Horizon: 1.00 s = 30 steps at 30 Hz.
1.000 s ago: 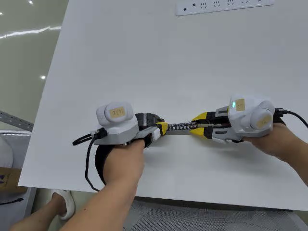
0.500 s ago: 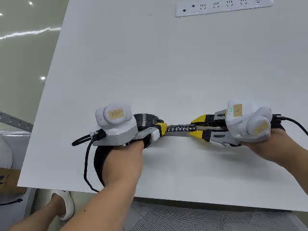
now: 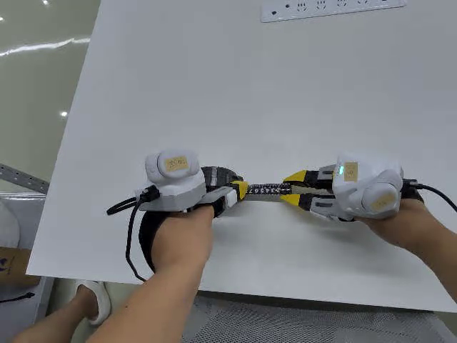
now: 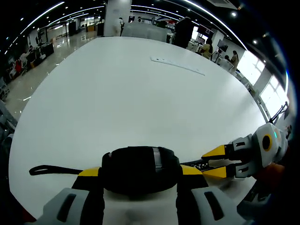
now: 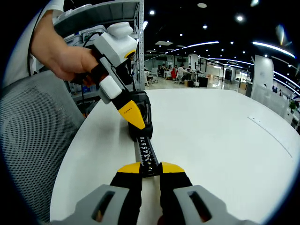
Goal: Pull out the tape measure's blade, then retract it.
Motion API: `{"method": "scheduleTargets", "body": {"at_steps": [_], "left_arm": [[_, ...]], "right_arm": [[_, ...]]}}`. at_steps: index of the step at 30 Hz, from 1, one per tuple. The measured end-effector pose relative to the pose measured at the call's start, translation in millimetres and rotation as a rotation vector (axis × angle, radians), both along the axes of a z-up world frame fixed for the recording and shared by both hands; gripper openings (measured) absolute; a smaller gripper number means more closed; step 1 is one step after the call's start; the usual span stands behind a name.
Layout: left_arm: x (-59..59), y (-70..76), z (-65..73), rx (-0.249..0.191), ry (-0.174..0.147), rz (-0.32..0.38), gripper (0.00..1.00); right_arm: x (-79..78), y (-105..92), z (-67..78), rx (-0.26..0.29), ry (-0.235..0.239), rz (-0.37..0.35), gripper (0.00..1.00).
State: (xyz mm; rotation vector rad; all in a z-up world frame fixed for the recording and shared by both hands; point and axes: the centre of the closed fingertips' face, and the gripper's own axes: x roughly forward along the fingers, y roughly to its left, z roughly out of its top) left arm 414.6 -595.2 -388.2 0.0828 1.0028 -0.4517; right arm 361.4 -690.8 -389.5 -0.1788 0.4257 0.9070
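Note:
A black tape measure case (image 3: 216, 179) rests on the white table (image 3: 235, 93), and my left gripper (image 3: 238, 191) is shut on it. Its jaws press both sides of the case (image 4: 140, 168) in the left gripper view. A short stretch of blade (image 3: 268, 190) with printed numbers runs right from the case. My right gripper (image 3: 293, 188) is shut on the blade's end. In the right gripper view the yellow-tipped right gripper (image 5: 150, 169) clamps the blade (image 5: 146, 152), which leads back to the case (image 5: 142, 115).
A white power strip (image 3: 332, 8) lies at the table's far edge. The case's black wrist strap (image 4: 47, 170) trails on the table to the left. The table's near edge (image 3: 214, 289) runs just below both hands. A mesh chair (image 5: 37, 140) stands beside the table.
My right gripper has moved a little left toward the case and nearer the front edge, so the exposed blade is slightly shorter. The left gripper and case have hardly moved.

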Motion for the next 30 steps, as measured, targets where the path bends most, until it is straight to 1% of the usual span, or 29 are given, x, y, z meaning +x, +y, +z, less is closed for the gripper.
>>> {"method": "scheduleTargets", "body": {"at_steps": [1, 2, 5, 7, 8, 9, 12, 14, 16, 17, 18, 19, 21, 24, 26, 28, 30], "left_arm": [[0.9, -0.2, -0.4, -0.005, 0.006, 0.004, 0.59], [0.1, 0.0, -0.2, -0.008, 0.004, 0.006, 0.59], [-0.6, 0.5, -1.1, -0.013, 0.001, 0.007, 0.59], [-0.5, 0.8, -1.1, -0.014, 0.008, 0.008, 0.59], [0.1, 0.8, -0.9, -0.013, 0.004, 0.007, 0.59], [-0.3, 1.5, -1.6, -0.012, 0.009, 0.007, 0.59], [-0.3, 1.3, -0.9, -0.015, 0.006, 0.008, 0.59], [0.0, 1.4, -0.7, -0.017, 0.007, 0.007, 0.59], [-0.1, 1.9, -0.8, -0.019, 0.006, 0.006, 0.59], [0.3, 2.2, -0.7, -0.023, 0.008, 0.006, 0.59], [1.4, 2.8, -0.8, -0.024, 0.007, 0.011, 0.59], [2.0, 3.5, -1.1, -0.03, 0.01, 0.02, 0.59], [1.3, 3.3, -0.8, -0.028, 0.008, 0.018, 0.59], [0.9, 2.5, -0.5, -0.033, 0.009, 0.024, 0.59], [1.0, 2.4, -0.4, -0.034, 0.011, 0.027, 0.59], [1.1, 2.4, -0.2, -0.035, 0.011, 0.031, 0.59], [1.1, 2.7, 0.0, -0.038, 0.008, 0.032, 0.59]], "right_arm": [[0.8, -0.5, -4.3, -0.036, 0.007, 0.008, 0.12], [2.1, 1.2, -5.1, -0.046, 0.0, 0.017, 0.12], [5.6, 8.3, -6.8, -0.035, 0.008, 0.018, 0.12], [6.9, 11.1, -8.0, -0.023, 0.013, 0.016, 0.12], [8.6, 14.2, -9.2, -0.014, 0.017, 0.015, 0.12], [9.3, 16.7, -8.9, -0.009, 0.019, 0.015, 0.12], [14.4, 27.2, -8.3, 0.004, 0.025, 0.017, 0.12], [17.1, 33.5, -10.7, 0.008, 0.026, 0.02, 0.12], [20.7, 40.4, -10.5, 0.036, 0.033, 0.008, 0.12], [21.2, 42.1, -10.4, 0.036, 0.034, 0.009, 0.12], [22.6, 40.9, -10.2, 0.036, 0.036, 0.004, 0.12], [22.8, 40.3, -10.4, 0.055, 0.048, -0.005, 0.12], [22.1, 40.2, -10.5, 0.053, 0.039, -0.002, 0.12], [23.9, 41.2, -10.9, 0.059, 0.045, 0.005, 0.12], [25.7, 41.9, -10.7, 0.075, 0.055, 0.005, 0.12], [26.0, 44.1, -10.3, 0.058, 0.052, 0.021, 0.11], [25.5, 43.5, -10.5, 0.061, 0.054, 0.03, 0.11]]}}
